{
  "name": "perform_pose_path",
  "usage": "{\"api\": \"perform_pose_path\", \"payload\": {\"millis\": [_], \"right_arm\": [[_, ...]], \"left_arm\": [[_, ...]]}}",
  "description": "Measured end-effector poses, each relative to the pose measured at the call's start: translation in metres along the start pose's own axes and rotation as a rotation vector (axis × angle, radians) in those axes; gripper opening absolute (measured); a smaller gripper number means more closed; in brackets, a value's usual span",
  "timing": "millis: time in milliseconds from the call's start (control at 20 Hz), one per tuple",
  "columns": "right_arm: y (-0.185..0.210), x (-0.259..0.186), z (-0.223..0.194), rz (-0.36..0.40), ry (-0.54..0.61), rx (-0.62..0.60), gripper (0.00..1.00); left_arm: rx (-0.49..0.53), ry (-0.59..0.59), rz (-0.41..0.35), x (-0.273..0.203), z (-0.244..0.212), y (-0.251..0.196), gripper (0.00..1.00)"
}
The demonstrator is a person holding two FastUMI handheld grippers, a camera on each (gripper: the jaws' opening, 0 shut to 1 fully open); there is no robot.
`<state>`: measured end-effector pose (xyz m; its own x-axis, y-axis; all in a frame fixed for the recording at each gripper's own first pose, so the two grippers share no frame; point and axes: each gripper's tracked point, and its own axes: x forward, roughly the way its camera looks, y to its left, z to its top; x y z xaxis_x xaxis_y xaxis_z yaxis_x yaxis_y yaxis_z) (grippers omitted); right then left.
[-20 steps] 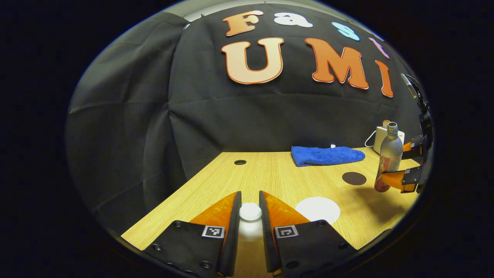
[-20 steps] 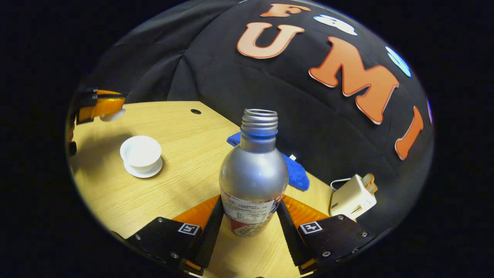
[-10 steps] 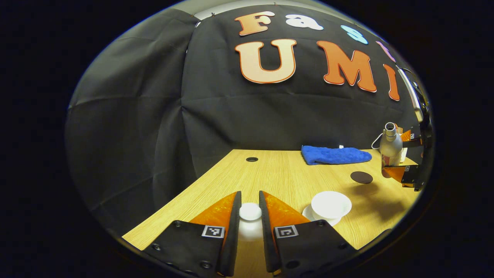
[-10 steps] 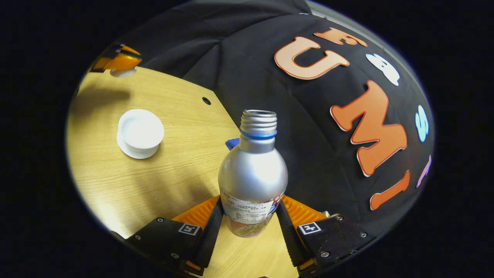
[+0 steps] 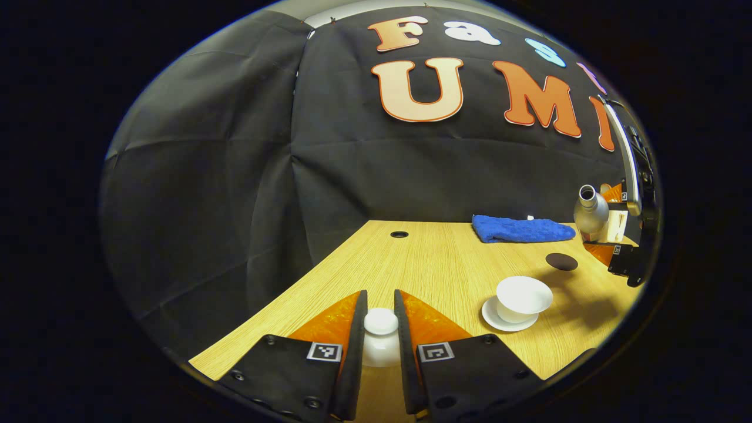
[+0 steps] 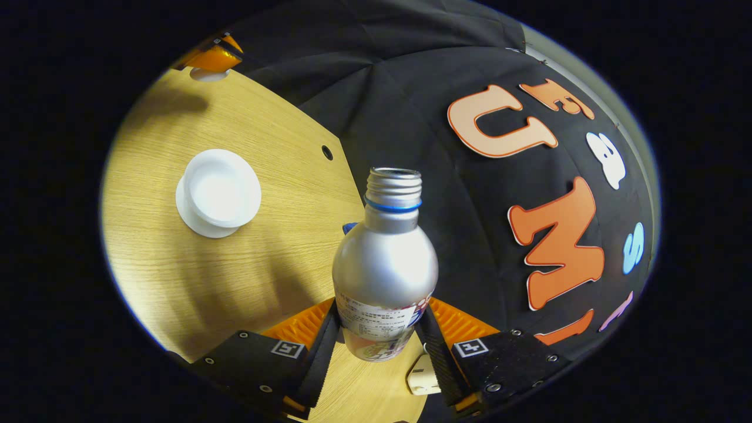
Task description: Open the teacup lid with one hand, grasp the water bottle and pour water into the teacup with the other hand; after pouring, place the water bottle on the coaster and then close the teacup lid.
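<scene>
Silver bottle (image 6: 385,264), clamped upright in the right gripper (image 6: 382,338), is held with the uncovered cup (image 6: 218,191) lying off to its left, while the lid (image 5: 380,322) is pinched by the left gripper (image 5: 380,329).

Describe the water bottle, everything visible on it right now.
The water bottle is a silver, metal-looking bottle with rounded shoulders, a threaded neck, a blue ring under the threads and a printed label around its lower body. Its cap is off and the mouth is open. The right gripper clamps it at the label, both fingers pressing its sides. It is held in the air above the wooden table, touching nothing else. In the left gripper view it leans, mouth tipped toward the teacup.
</scene>
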<state>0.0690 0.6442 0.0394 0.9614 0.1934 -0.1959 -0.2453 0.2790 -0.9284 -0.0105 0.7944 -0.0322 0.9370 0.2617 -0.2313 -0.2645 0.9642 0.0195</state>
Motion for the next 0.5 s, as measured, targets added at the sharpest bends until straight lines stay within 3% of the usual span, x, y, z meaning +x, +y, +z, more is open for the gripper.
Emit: {"api": "perform_pose_path", "payload": {"millis": [50, 100, 350, 500], "right_arm": [[-0.002, 0.0, 0.0, -0.027, -0.002, -0.038, 0.77], [0.0, -0.001, 0.004, -0.043, -0.009, -0.07, 0.77], [0.004, 0.007, 0.011, -0.054, -0.034, -0.155, 0.77], [0.001, 0.007, 0.017, -0.108, -0.042, -0.233, 0.77]], "left_arm": [[-0.005, 0.001, 0.001, 0.0, -0.001, 0.001, 0.33], [-0.008, 0.004, 0.004, 0.0, -0.003, 0.002, 0.38], [-0.019, 0.016, 0.013, 0.0, -0.009, 0.006, 0.33], [-0.012, 0.028, 0.034, -0.001, -0.016, 0.011, 0.33]]}}
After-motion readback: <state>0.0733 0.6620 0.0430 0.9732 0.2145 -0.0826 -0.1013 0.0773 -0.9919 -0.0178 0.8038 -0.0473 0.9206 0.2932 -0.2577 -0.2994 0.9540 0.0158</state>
